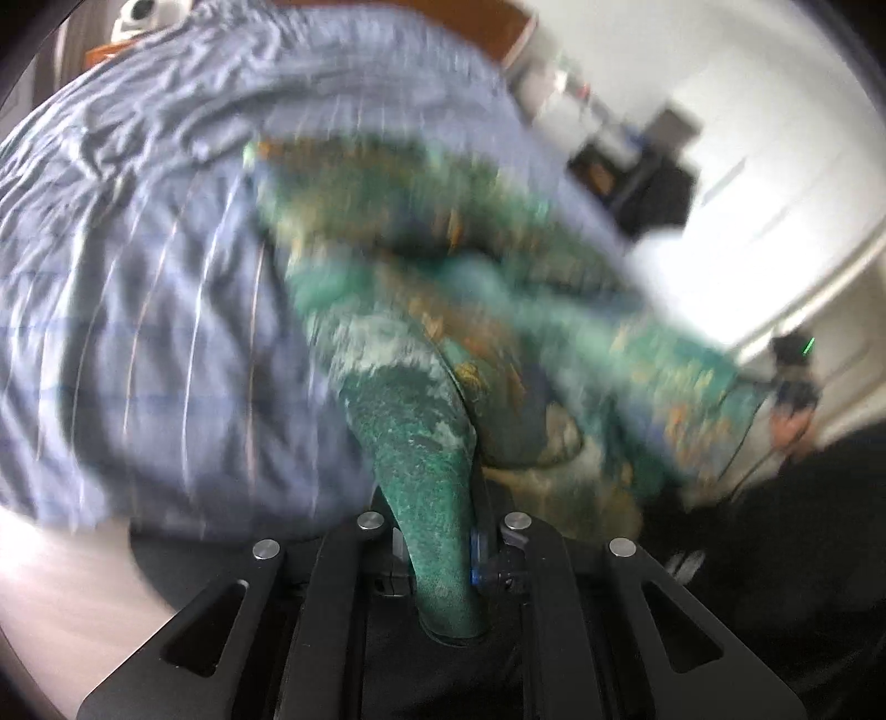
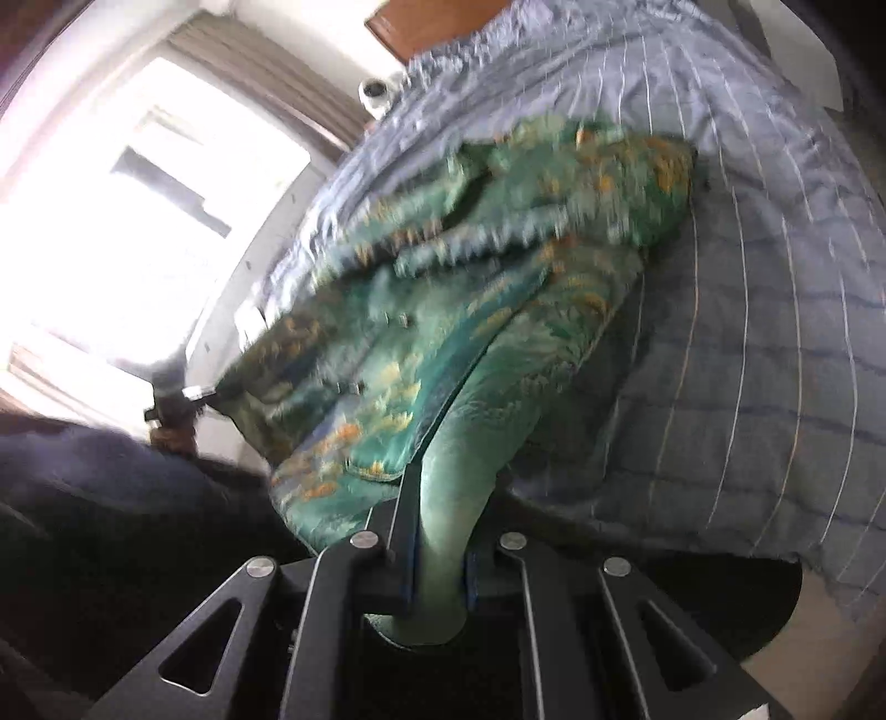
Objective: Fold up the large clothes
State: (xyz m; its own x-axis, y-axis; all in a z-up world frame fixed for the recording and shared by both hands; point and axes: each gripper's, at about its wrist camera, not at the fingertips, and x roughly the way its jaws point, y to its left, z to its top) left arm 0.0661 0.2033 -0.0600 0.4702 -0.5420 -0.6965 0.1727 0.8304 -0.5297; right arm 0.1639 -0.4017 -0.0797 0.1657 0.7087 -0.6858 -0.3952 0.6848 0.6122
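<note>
A green garment with orange and blue print lies bunched on a blue-grey striped bedcover. My left gripper is shut on a pinched fold of it, and the cloth rises in a taut cone from between the fingers. In the right wrist view the same garment stretches across the bedcover, with my right gripper shut on another fold. Each gripper shows small in the other's view, holding the garment's far corner: the right gripper and the left gripper. Both pictures are motion-blurred.
A bright window with curtains lies beyond the bed's side. A wooden headboard stands at the far end. Dark furniture stands against the white wall. The person's dark clothing fills the near corner.
</note>
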